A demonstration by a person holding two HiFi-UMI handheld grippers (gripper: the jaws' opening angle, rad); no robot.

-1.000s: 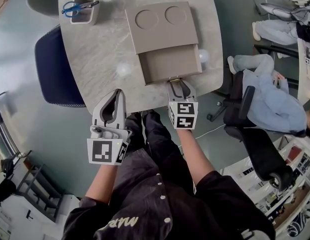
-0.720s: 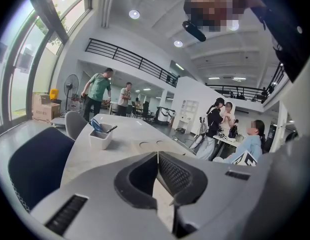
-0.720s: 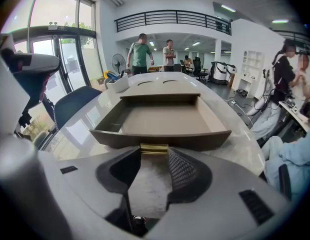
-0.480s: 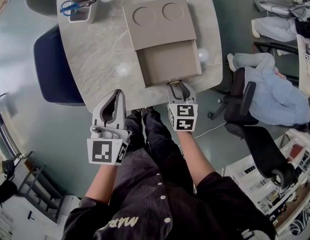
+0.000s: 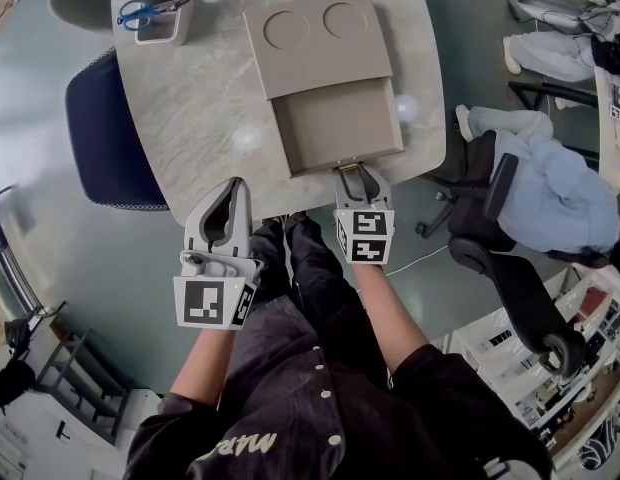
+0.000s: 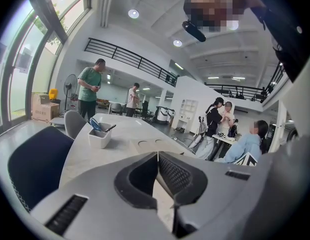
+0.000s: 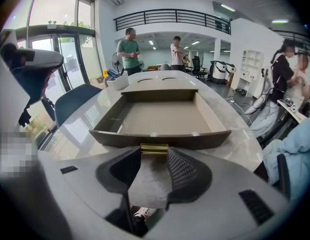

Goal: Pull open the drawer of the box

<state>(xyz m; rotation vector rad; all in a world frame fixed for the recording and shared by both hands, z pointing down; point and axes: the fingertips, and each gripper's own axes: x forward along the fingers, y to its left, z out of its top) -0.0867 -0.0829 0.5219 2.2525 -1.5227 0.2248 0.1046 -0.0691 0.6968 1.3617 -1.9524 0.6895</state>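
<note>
The tan box (image 5: 315,43) with two round recesses on top lies on the marble table (image 5: 190,118). Its drawer (image 5: 335,128) stands pulled out toward me and is empty inside (image 7: 160,116). My right gripper (image 5: 352,171) is at the drawer's front edge, and its jaws close on the small brass handle (image 7: 154,148) from both sides. My left gripper (image 5: 233,190) hovers by the table's near edge, left of the drawer and apart from it. Its fingertips meet with nothing between them (image 6: 157,154).
A white cup holding blue scissors (image 5: 155,13) stands at the table's far left. A dark blue chair (image 5: 110,133) is at the table's left side. At the right, a seated person (image 5: 550,188) and a black office chair (image 5: 510,268) are close to the table.
The picture has shifted slightly; the drawer and both grippers stand as before.
</note>
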